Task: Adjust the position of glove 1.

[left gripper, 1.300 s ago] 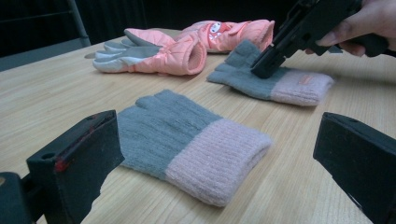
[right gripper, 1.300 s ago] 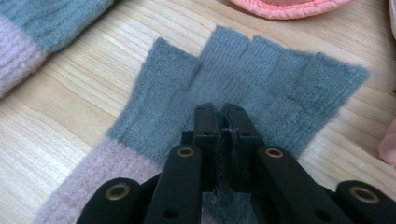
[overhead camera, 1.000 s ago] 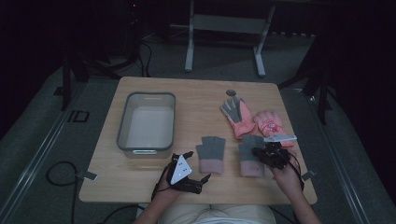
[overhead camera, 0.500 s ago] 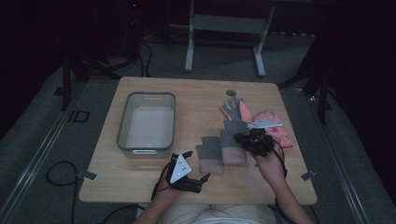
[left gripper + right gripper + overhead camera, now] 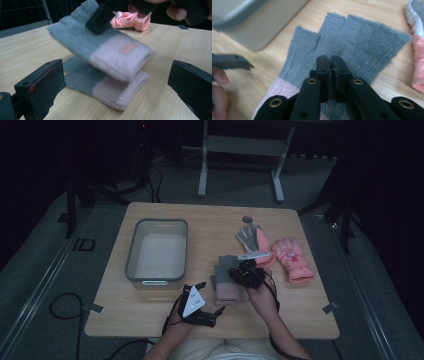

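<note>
My right gripper [image 5: 245,272] [image 5: 331,62] is shut on the grey part of a grey-and-pink knit fingerless glove [image 5: 352,37] [image 5: 110,47] and holds it just above the table. Its matching glove [image 5: 105,87] [image 5: 227,292] lies flat underneath, partly covered by the held one. My left gripper [image 5: 212,297] [image 5: 117,68] rests near the front edge, open, with its jaws wide on either side of both gloves and touching neither.
A grey plastic tub [image 5: 157,250] [image 5: 257,22] stands at the left of the wooden table [image 5: 165,215]. Two pink ski gloves [image 5: 292,257] [image 5: 255,240] lie to the right, with a small round disc [image 5: 247,219] behind them.
My right gripper has carried the knit glove leftward, from beside the pink ski gloves to above the matching glove. The left gripper has stayed where it was.
</note>
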### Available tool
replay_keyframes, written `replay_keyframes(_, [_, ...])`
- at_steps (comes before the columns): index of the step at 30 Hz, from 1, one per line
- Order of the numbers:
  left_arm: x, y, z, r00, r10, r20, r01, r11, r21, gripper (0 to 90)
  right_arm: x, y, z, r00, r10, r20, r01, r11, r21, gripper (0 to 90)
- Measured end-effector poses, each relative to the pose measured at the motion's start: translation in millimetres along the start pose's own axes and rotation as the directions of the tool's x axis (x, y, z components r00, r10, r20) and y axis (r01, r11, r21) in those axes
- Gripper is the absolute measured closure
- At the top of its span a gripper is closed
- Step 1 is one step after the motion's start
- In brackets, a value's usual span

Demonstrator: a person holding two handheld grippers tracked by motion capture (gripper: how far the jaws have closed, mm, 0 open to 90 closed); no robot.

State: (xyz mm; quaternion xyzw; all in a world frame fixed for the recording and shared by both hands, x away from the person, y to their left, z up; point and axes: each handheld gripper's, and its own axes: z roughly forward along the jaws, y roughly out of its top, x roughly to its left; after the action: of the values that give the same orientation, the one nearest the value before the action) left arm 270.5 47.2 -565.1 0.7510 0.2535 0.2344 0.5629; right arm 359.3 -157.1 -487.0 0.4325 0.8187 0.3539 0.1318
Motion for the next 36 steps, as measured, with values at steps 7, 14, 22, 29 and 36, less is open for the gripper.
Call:
replay_keyframes(7, [-0.9,0.6,1.1,0.9999,0.010,-0.009,-0.009,0.9999,0.014,0.3,-3.2,-12.6,17.9,0.9994,0.013,-0.032,-0.011,0.998,0.058,84.7])
replay_keyframes(14, [-0.2,1.2,2.6,0.9994,-0.011,-0.032,0.012,0.9995,0.029,0.3,-5.3,-17.0,31.0,0.9990,0.015,-0.041,-0.011,0.996,0.093,83.9])
replay_keyframes(22, [2.8,1.6,3.5,0.9989,-0.038,-0.026,0.039,0.9984,0.040,0.3,-7.4,-18.6,38.7,0.9990,0.034,-0.030,-0.032,0.996,0.080,83.6])
replay_keyframes(29, [3.8,2.1,4.8,0.9969,-0.059,-0.053,0.062,0.9966,0.054,0.4,-9.7,-23.1,45.7,0.9989,0.043,-0.016,-0.042,0.996,0.077,78.9])
replay_keyframes(36, [8.6,1.3,1.7,0.9951,-0.052,-0.084,0.060,0.9933,0.098,10.6,-21.6,-15.6,31.1,0.9983,0.029,-0.050,-0.026,0.999,0.043,60.8])
